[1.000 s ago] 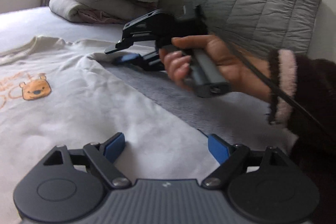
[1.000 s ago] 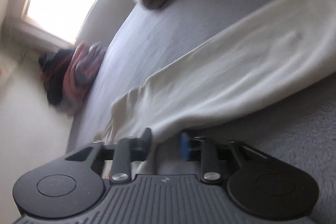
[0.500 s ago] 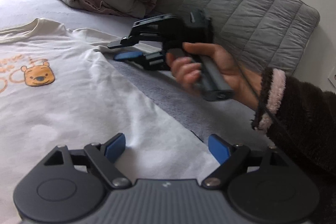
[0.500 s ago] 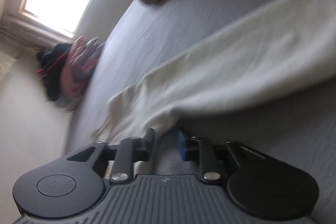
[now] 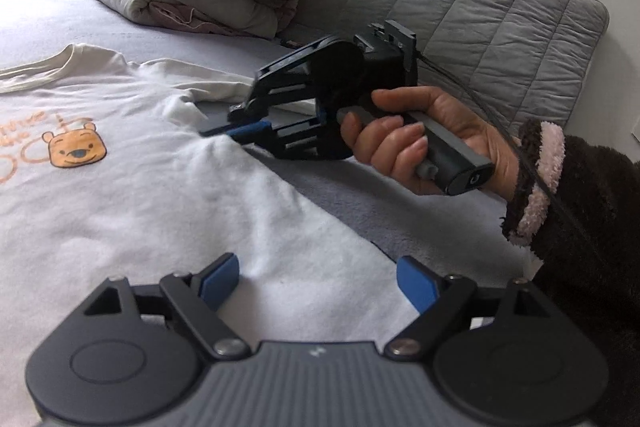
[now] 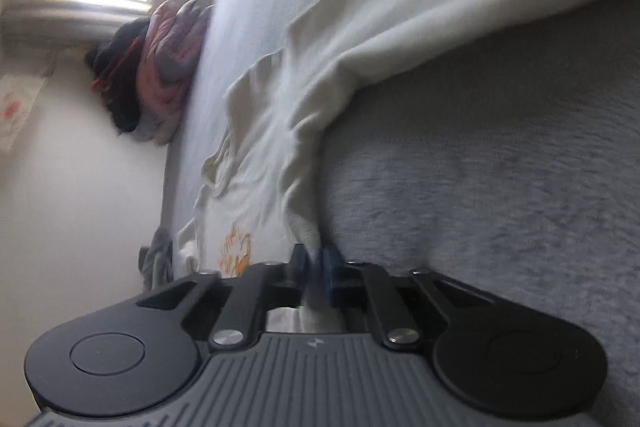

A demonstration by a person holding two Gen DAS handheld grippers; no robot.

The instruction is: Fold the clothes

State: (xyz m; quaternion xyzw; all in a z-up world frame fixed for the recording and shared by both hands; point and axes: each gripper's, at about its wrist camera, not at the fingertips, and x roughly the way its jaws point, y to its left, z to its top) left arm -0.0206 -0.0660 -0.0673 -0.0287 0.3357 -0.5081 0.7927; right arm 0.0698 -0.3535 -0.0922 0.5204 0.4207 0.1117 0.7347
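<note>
White shirt [image 5: 168, 195] flat on bed, bear print at 9 o'clock. Right gripper [image 6: 316, 263] pinches sleeve-side edge; left gripper [image 5: 318, 281] spread, empty. Risk: thin pinch slips once lifted, fold skews

Cream T-shirt [image 5: 152, 187] — bear print, spread flat on bed, sleeve edge pinched
</note>
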